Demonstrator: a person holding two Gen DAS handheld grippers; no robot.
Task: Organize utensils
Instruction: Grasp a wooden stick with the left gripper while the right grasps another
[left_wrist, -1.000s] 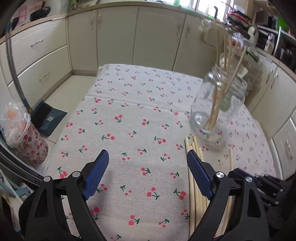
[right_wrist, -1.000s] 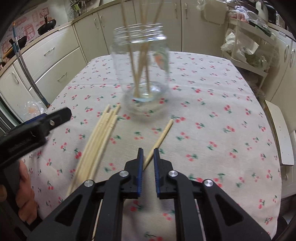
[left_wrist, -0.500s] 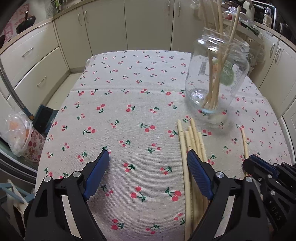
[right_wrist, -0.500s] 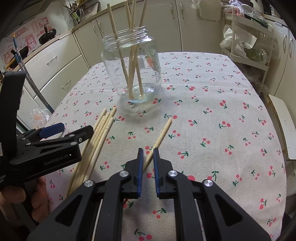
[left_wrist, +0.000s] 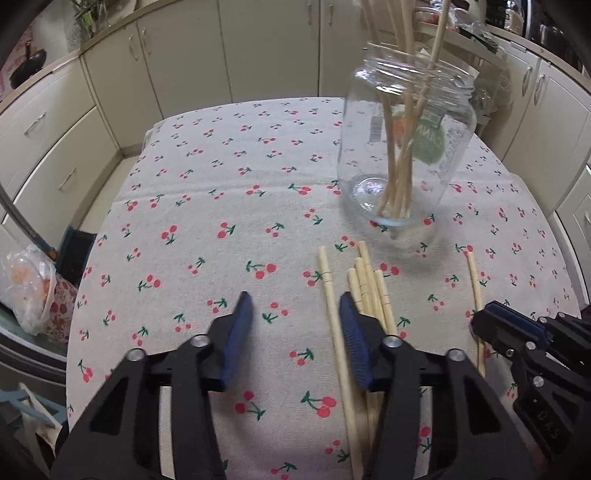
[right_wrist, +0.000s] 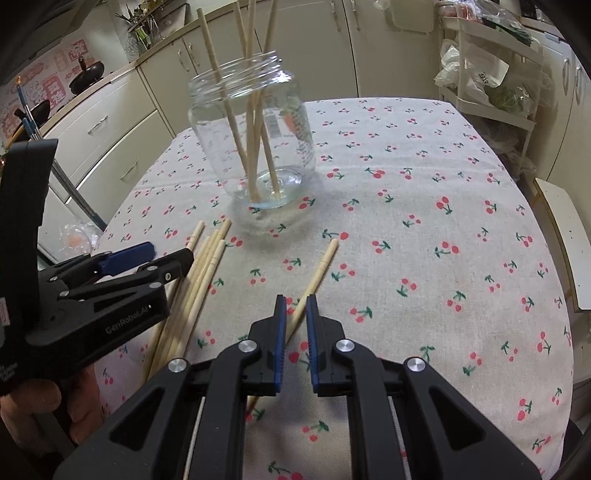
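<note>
Since the earlier frames my left gripper has narrowed its jaws from a wide spread to a moderate gap and has swung toward the loose bundle of chopsticks, and the glass jar now sits closer in its view. Its jaws are parted and hold nothing; the right-hand blue pad overlaps the near ends of the bundle, and one stick lies between the two pads.

From the right wrist I see my right gripper low over the counter, its jaws drawn nearly together with a slim gap. A single chopstick runs diagonally from that gap out toward the jar; I cannot tell whether the pads actually pinch it.

The jar stands upright on the cherry-print cloth with several chopsticks leaning inside, their tops above the rim. The bundle lies flat on the cloth to its near left, partly under my left gripper. Cream cabinets ring the room.
</note>
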